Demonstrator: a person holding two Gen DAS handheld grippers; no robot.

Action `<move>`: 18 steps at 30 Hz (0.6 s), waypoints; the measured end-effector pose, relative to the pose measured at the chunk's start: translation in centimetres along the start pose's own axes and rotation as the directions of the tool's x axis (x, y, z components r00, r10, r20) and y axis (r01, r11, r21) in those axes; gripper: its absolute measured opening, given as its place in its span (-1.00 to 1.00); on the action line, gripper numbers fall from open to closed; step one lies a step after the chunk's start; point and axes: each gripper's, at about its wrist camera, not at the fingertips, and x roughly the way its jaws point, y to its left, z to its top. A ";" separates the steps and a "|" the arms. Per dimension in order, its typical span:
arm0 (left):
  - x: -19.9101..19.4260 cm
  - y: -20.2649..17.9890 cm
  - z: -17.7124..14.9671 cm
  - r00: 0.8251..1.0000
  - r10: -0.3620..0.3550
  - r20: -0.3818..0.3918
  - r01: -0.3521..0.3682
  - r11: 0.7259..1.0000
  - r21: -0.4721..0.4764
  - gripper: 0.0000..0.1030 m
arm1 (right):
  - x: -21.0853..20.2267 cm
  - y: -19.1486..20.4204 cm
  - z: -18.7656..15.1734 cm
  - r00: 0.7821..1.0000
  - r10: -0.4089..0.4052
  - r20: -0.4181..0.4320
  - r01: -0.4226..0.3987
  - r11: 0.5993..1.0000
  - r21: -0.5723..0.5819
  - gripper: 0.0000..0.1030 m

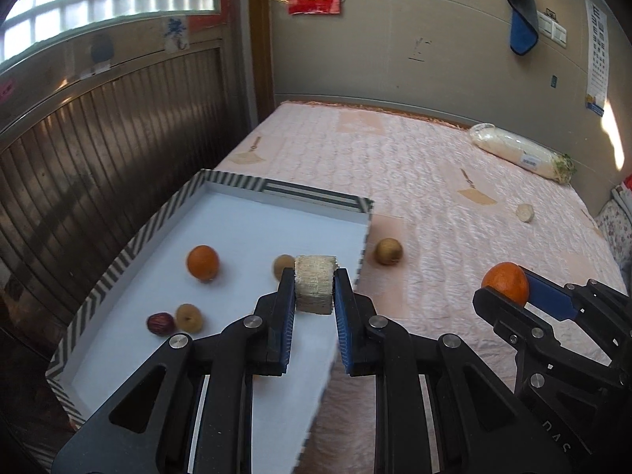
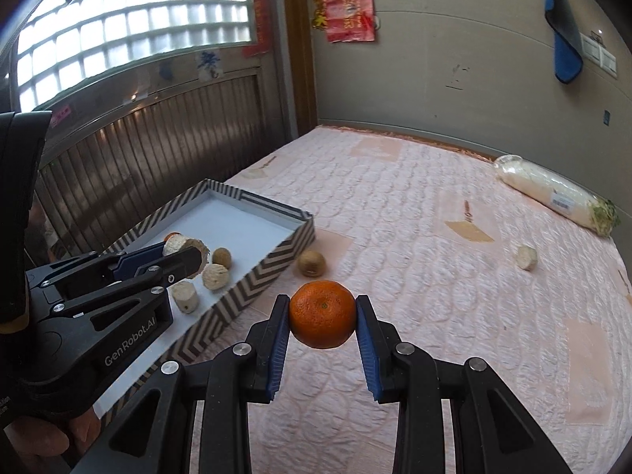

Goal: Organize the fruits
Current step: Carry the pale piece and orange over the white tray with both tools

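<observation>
My left gripper (image 1: 315, 278) is shut on a pale cut chunk (image 1: 315, 288) and holds it above the striped white tray (image 1: 276, 189). The tray holds an orange (image 1: 202, 262), a dark red date (image 1: 160, 323) and small brown fruits (image 1: 189, 317). My right gripper (image 2: 322, 304) is shut on an orange (image 2: 322, 313) above the pink bedspread, right of the tray (image 2: 252, 296). It also shows in the left wrist view (image 1: 509, 288). A brown fruit (image 1: 388, 251) lies on the bed beside the tray's right wall. A pale chunk (image 1: 525, 212) lies farther right.
A wrapped white cabbage (image 1: 521, 152) lies at the far right of the bed. A panelled wall runs along the left, close behind the tray. A floral cushion (image 1: 616, 229) sits at the bed's right edge. Two pale chunks (image 2: 215, 276) lie in the tray.
</observation>
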 end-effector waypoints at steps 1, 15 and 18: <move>0.0 0.4 0.0 1.000 0.005 0.000 -0.005 1.000 -0.006 -0.65 | 0.1 0.5 0.2 1.000 0.006 -0.001 -0.006 1.000 -0.007 -0.39; -0.1 5.7 -0.4 0.998 0.068 -0.006 -0.068 0.995 -0.078 -0.65 | 2.5 5.9 1.6 0.997 0.062 -0.035 -0.066 0.991 -0.113 -0.39; -0.1 6.5 -0.6 0.997 0.076 -0.008 -0.077 0.993 -0.088 -0.65 | 2.9 6.7 1.8 0.997 0.070 -0.041 -0.074 0.989 -0.128 -0.39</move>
